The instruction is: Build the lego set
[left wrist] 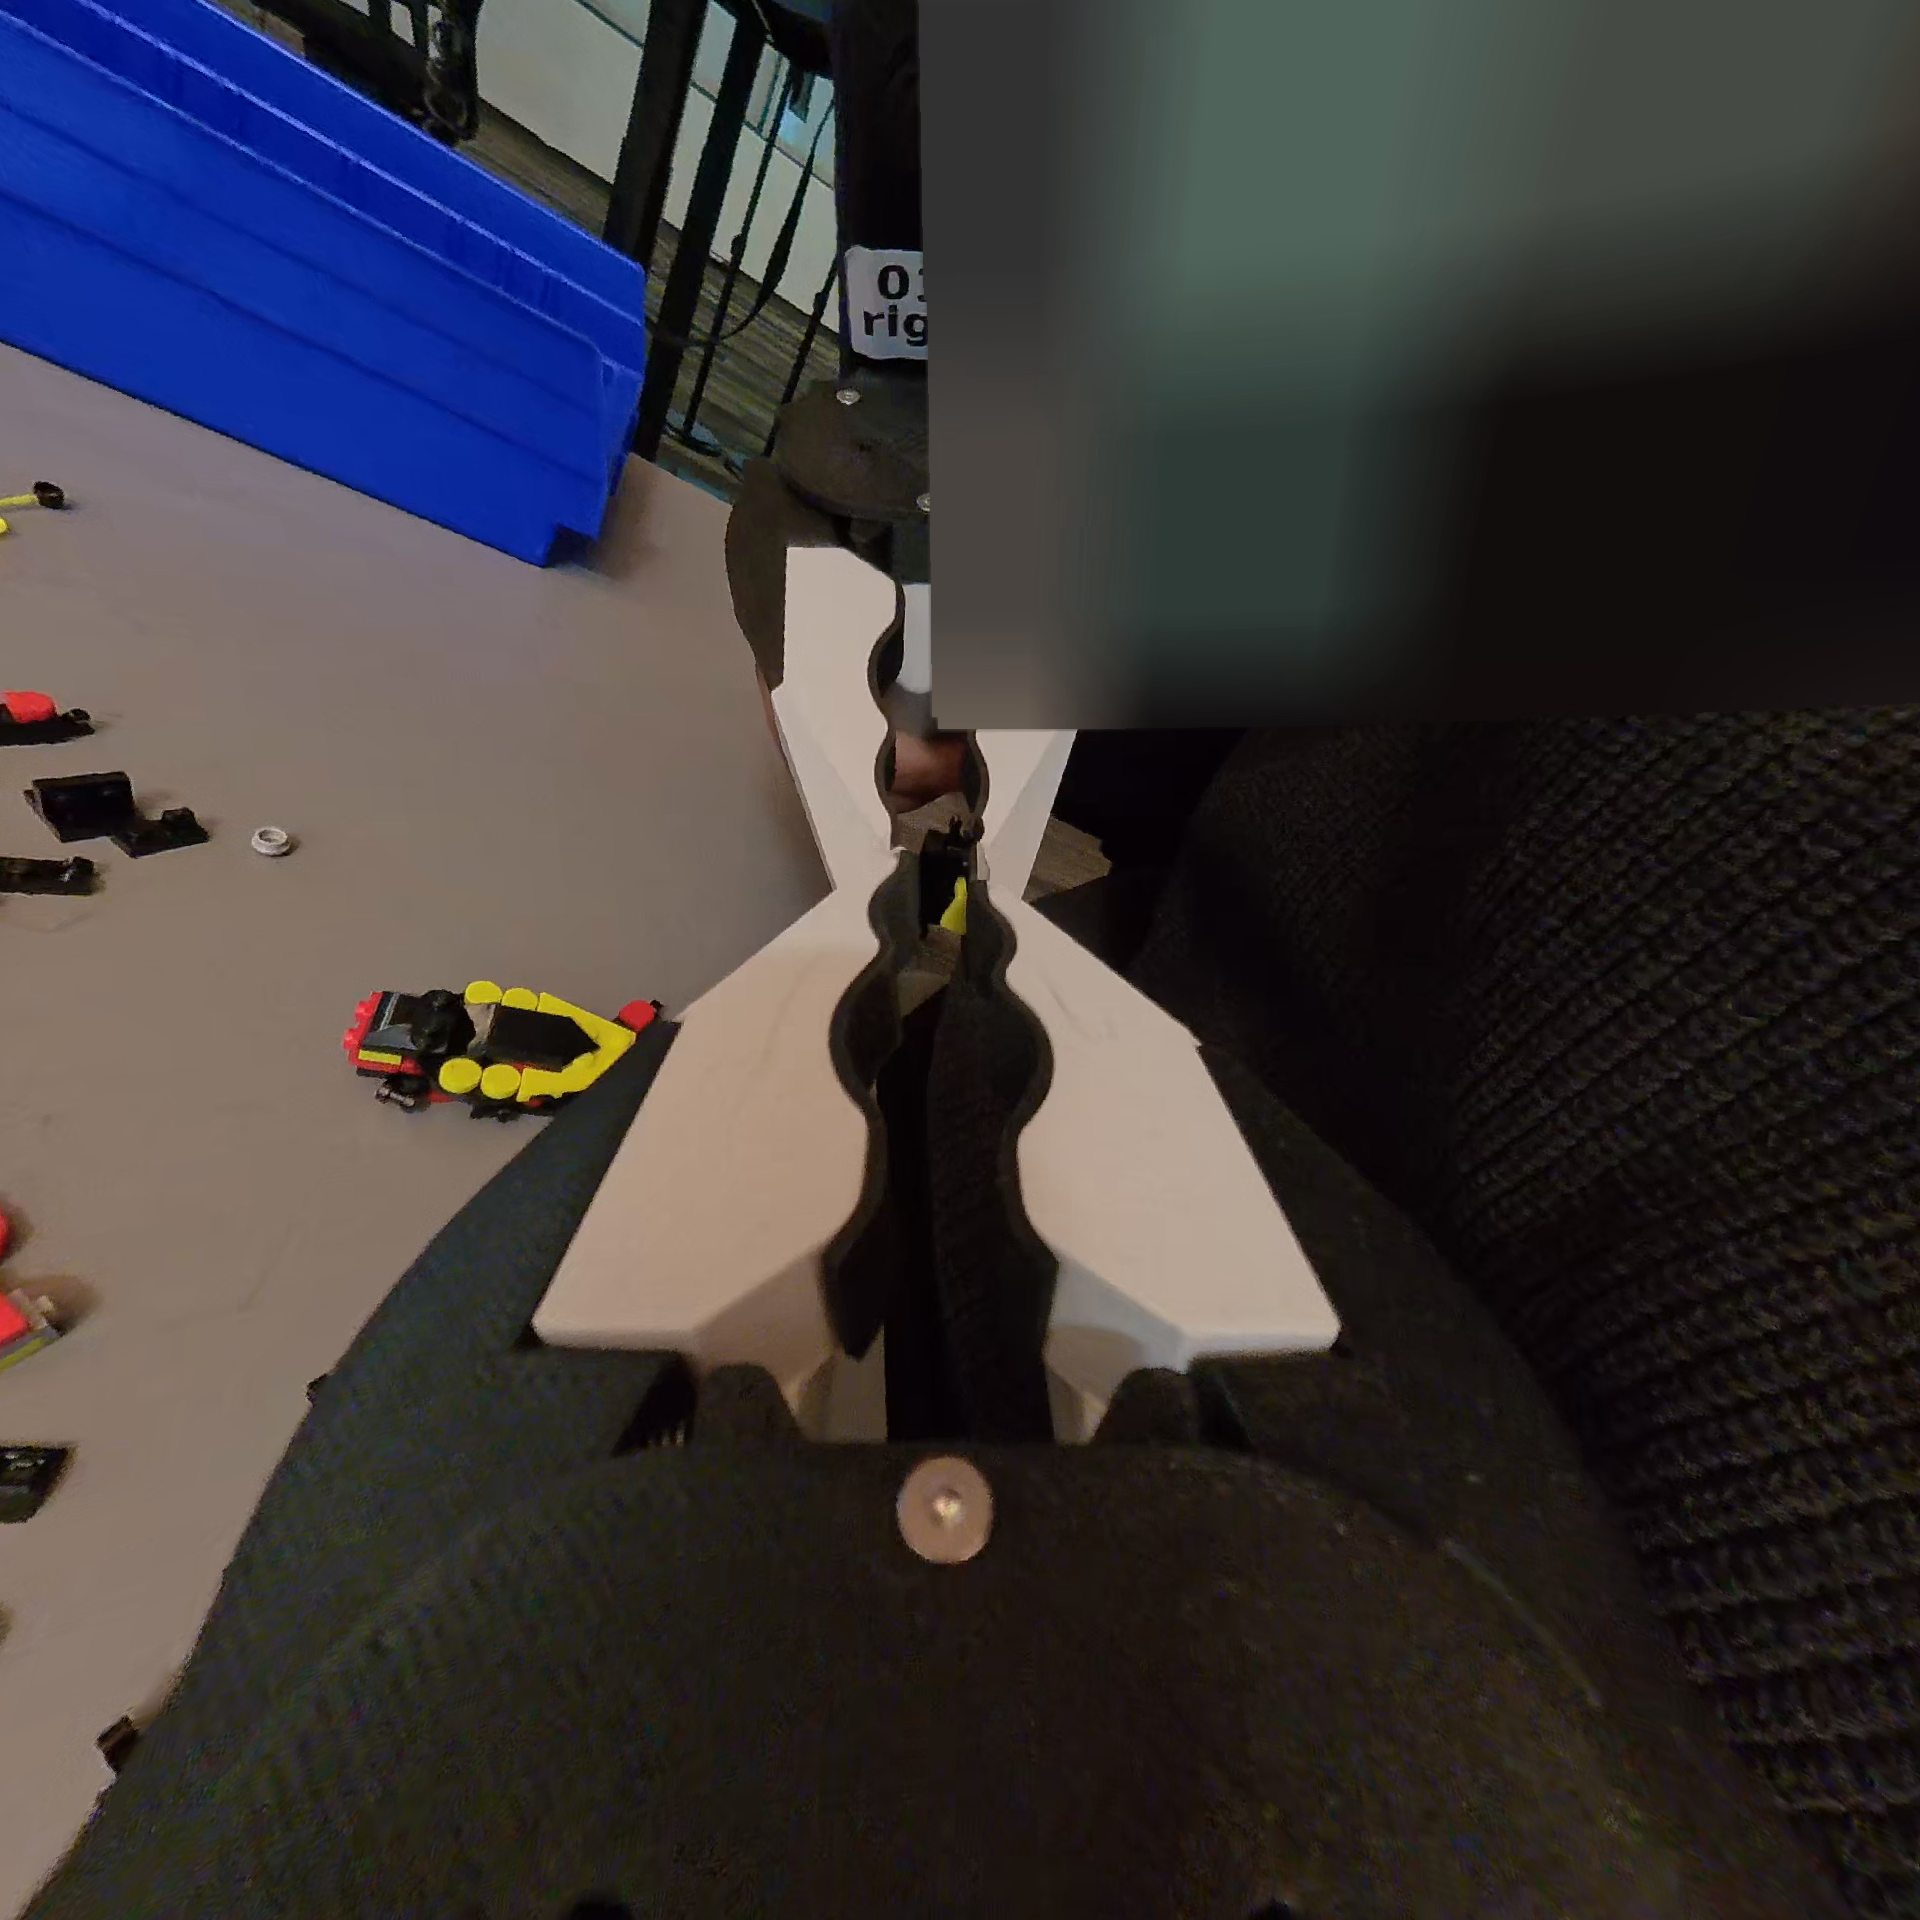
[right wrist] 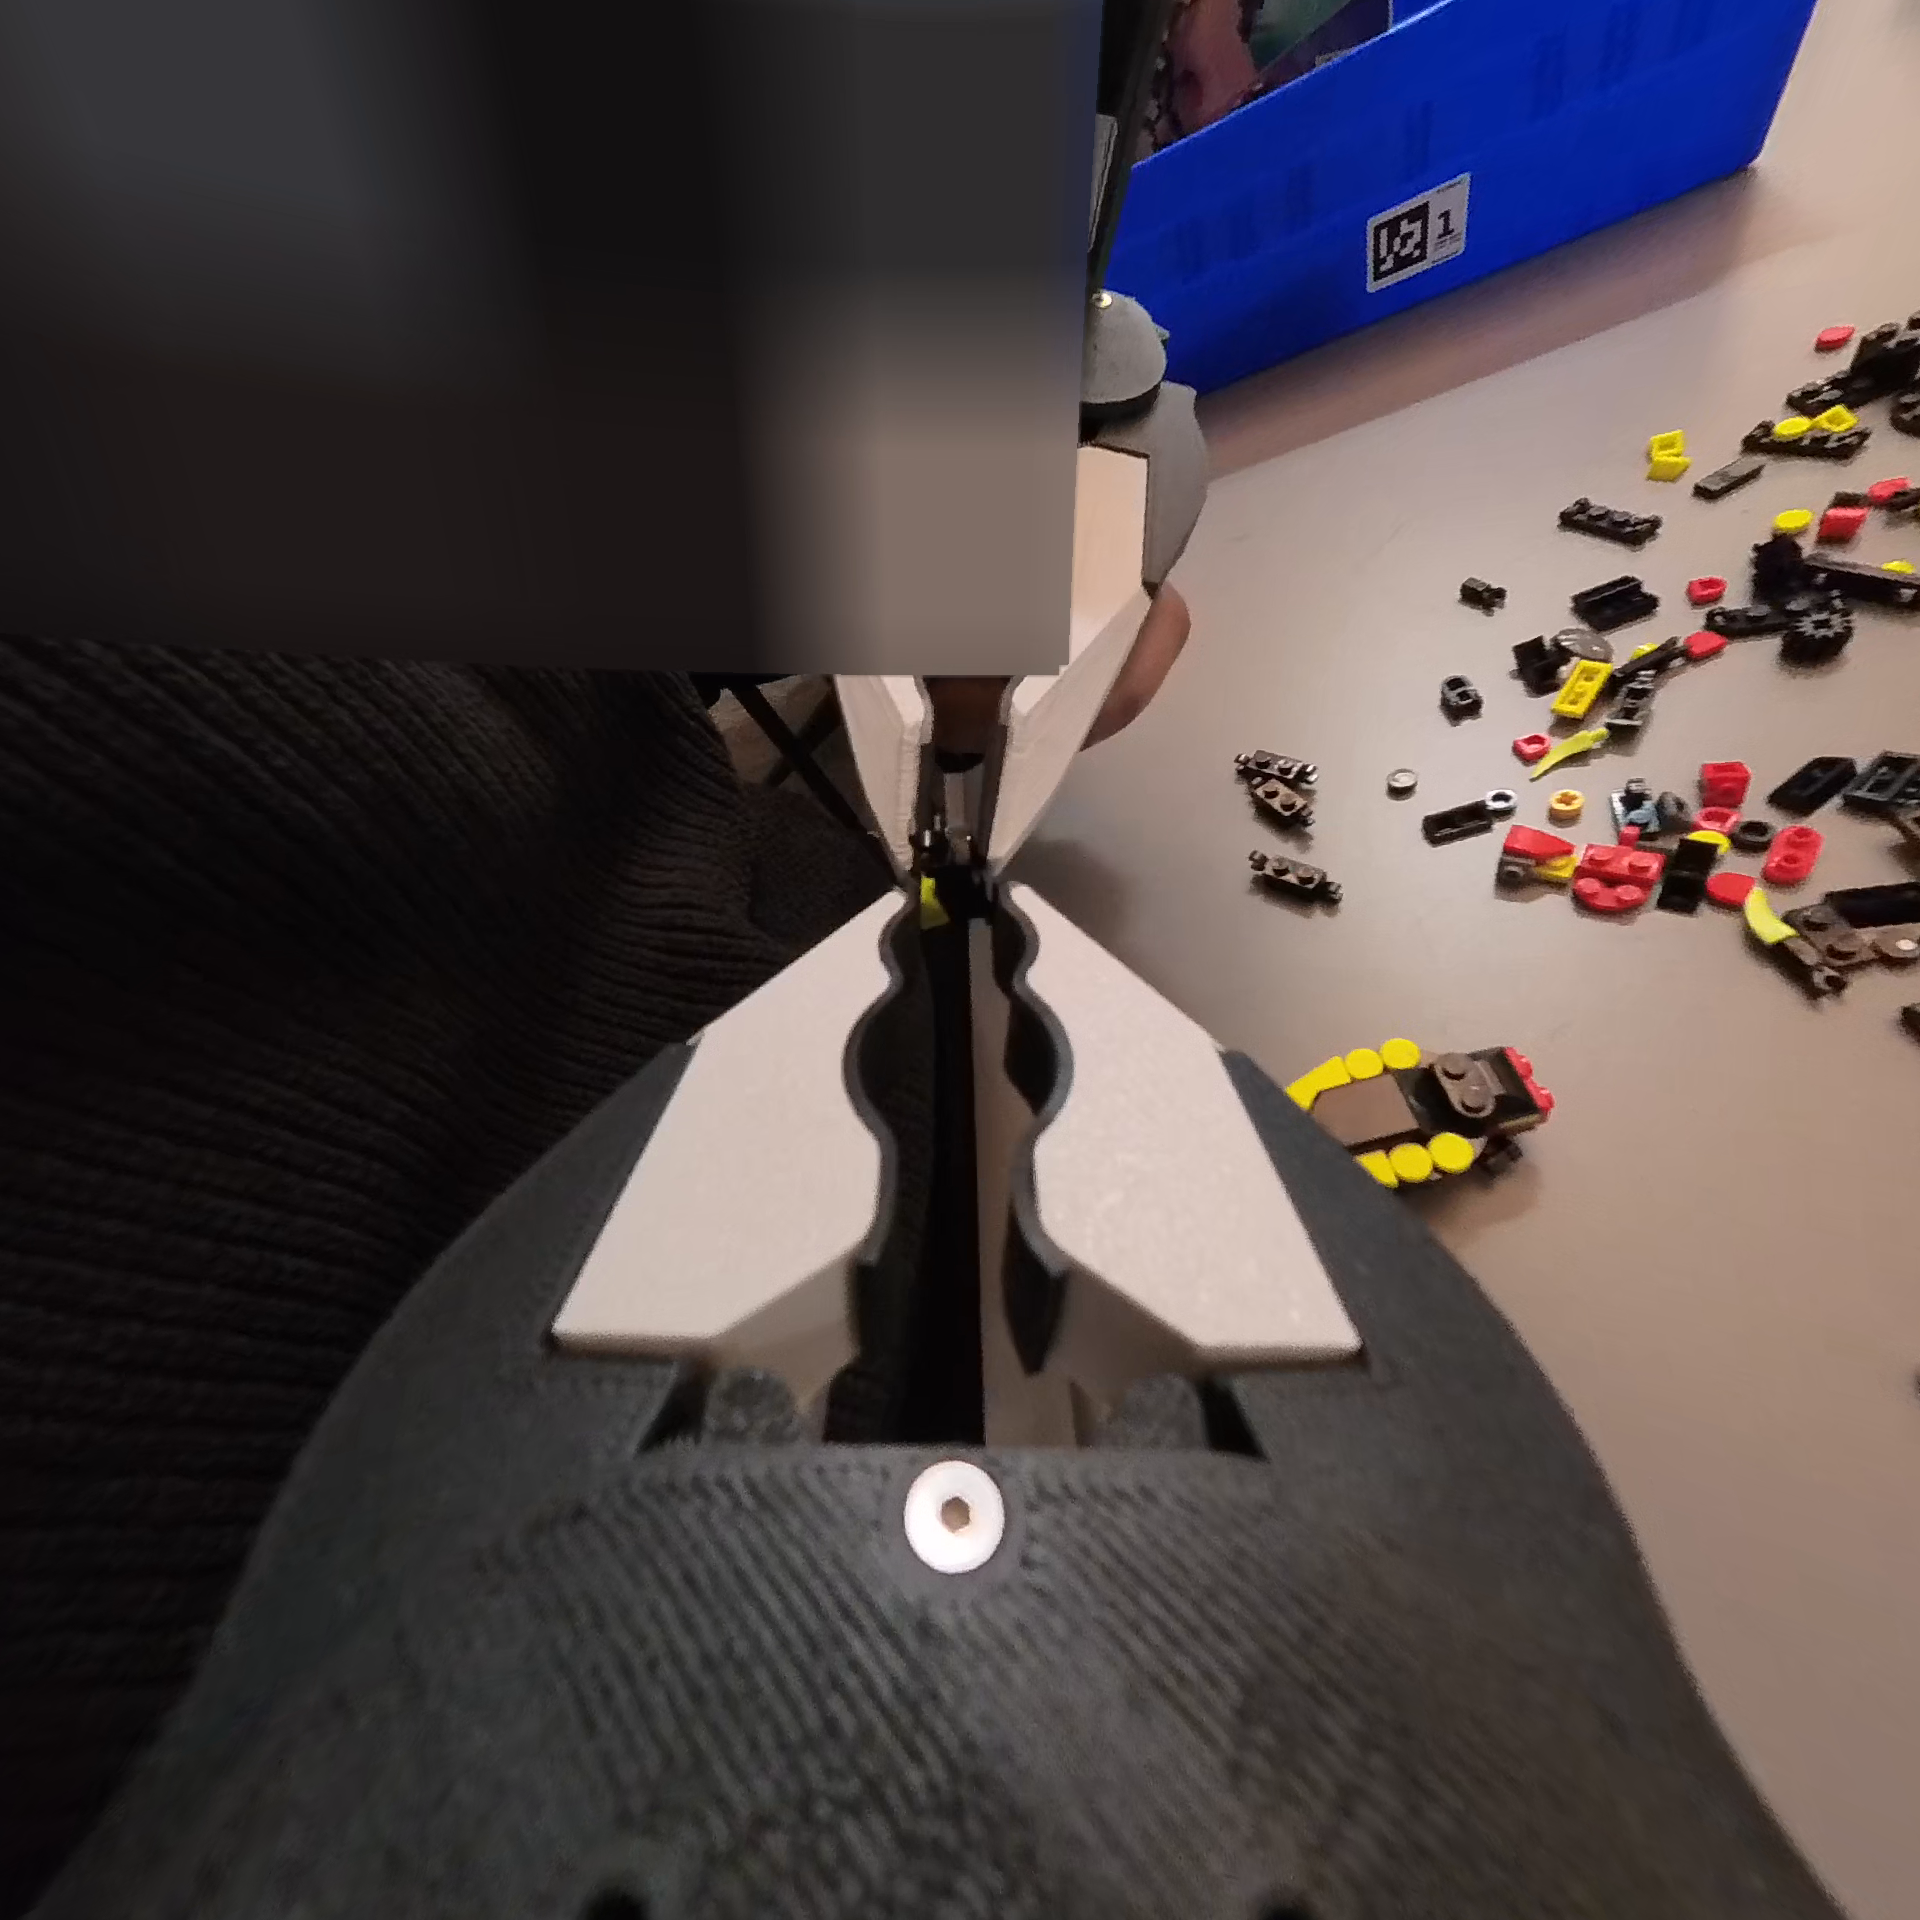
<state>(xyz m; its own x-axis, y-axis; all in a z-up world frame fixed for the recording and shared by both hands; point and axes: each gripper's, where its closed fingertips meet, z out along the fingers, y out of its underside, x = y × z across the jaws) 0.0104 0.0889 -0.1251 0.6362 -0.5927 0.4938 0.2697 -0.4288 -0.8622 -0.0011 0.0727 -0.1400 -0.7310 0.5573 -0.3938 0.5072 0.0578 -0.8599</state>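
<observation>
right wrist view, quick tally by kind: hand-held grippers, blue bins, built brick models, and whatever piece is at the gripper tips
hand-held grippers: 2, the right hand-held gripper and the left hand-held gripper, tip to tip
blue bin: 1
built brick model: 1
small black and yellow brick piece at the tips: 1
total: 5

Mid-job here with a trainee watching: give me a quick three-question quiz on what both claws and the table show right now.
1. True or false: the two claws meet tip to tip on one small black and yellow brick piece.
2. What colour is the bin at the table's far edge?
3. The assembled brick vehicle is: A) in the left claw, B) lying on the table, C) in the bin.

Key: 1 true, the right claw grips it too; 2 blue; 3 B.
</observation>
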